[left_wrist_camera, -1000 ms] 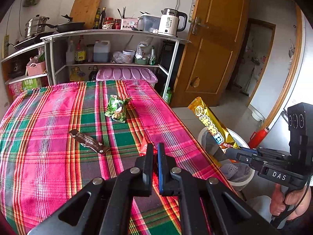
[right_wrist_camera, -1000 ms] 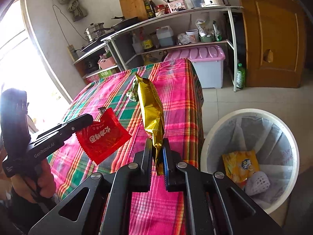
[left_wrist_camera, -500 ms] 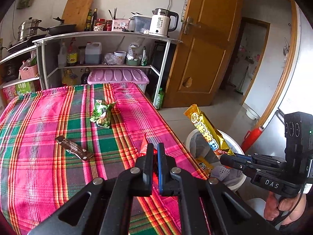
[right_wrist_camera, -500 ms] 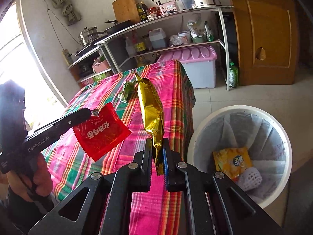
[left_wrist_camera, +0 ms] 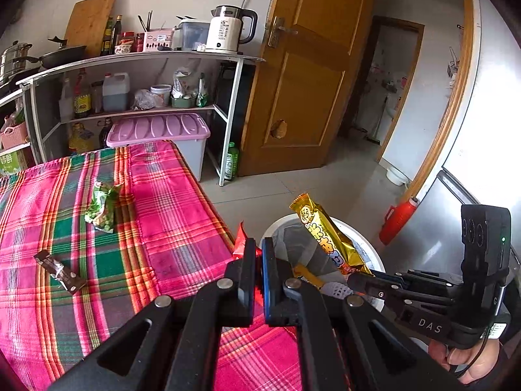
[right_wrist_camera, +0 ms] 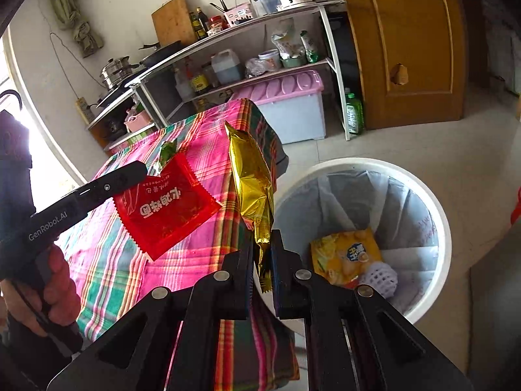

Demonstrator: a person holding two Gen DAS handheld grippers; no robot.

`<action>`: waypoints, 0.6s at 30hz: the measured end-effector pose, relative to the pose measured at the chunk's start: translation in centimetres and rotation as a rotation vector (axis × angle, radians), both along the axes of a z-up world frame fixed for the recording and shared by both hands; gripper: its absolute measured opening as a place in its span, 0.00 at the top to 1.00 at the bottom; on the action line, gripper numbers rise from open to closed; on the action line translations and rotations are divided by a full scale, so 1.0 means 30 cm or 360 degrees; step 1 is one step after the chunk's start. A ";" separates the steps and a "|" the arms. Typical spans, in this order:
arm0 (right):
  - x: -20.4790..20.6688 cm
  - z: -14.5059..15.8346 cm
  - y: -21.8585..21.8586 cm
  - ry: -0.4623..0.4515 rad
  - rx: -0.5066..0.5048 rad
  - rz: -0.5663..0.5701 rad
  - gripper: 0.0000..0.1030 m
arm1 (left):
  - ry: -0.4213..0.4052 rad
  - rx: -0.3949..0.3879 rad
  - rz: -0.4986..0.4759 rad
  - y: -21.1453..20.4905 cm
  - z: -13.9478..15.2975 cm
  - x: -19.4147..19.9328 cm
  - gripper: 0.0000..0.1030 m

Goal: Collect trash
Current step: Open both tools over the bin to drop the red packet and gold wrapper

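My left gripper [left_wrist_camera: 257, 254] is shut on a red sachet [right_wrist_camera: 166, 208], seen edge-on in the left wrist view [left_wrist_camera: 240, 239], held over the table's right edge. My right gripper [right_wrist_camera: 262, 251] is shut on a gold snack wrapper [right_wrist_camera: 252, 182], held up beside the white trash bin [right_wrist_camera: 433, 195]; the wrapper shows over the bin in the left wrist view [left_wrist_camera: 329, 238]. The bin holds a yellow packet [right_wrist_camera: 346, 255] and a white foam net [right_wrist_camera: 379, 277]. A green wrapper [left_wrist_camera: 102, 207] and a brown bar wrapper [left_wrist_camera: 60, 272] lie on the plaid tablecloth [left_wrist_camera: 169, 195].
A metal shelf rack [left_wrist_camera: 232, 110] with kettle, bottles and pans stands behind the table. A pink-lidded storage box [left_wrist_camera: 159, 130] sits under it. A wooden door [left_wrist_camera: 306, 81] and a red thermos [left_wrist_camera: 397, 224] are to the right of the bin.
Both grippers have moved right toward the bin with their wrappers. The bin now looms larger in both views.
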State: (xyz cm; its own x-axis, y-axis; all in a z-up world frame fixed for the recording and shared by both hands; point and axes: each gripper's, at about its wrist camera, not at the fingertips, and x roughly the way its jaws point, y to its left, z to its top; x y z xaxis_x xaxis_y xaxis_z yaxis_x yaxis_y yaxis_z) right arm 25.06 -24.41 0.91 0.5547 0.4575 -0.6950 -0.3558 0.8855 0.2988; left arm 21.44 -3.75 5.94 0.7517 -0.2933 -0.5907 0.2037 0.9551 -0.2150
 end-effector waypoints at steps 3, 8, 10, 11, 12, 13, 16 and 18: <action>0.005 -0.009 -0.037 0.0009 -0.0005 -0.0036 0.91 | 0.0014 0.0003 -0.0038 -0.047 -0.009 0.020 0.97; 0.020 -0.036 -0.102 0.0040 -0.0007 -0.0102 0.91 | 0.0049 0.0011 -0.0101 -0.121 -0.038 0.047 0.97; 0.027 -0.049 -0.127 0.0055 -0.0006 -0.0127 0.91 | 0.0063 0.0016 -0.0122 -0.147 -0.050 0.058 0.97; 0.030 -0.054 -0.138 0.0064 -0.0006 -0.0139 0.91 | 0.0070 0.0020 -0.0133 -0.159 -0.056 0.062 0.97; 0.034 -0.060 -0.150 0.0073 -0.0006 -0.0152 0.91 | 0.0078 0.0023 -0.0142 -0.171 -0.062 0.067 0.97; 0.037 -0.067 -0.161 0.0083 -0.0004 -0.0163 0.91 | 0.0087 0.0027 -0.0151 -0.182 -0.069 0.072 0.97; 0.047 -0.086 -0.189 0.0111 -0.0005 -0.0191 0.91 | 0.0118 0.0035 -0.0164 -0.211 -0.094 0.091 0.97; 0.054 -0.099 -0.201 0.0130 -0.0009 -0.0210 0.91 | 0.0131 0.0049 -0.0171 -0.229 -0.112 0.100 0.96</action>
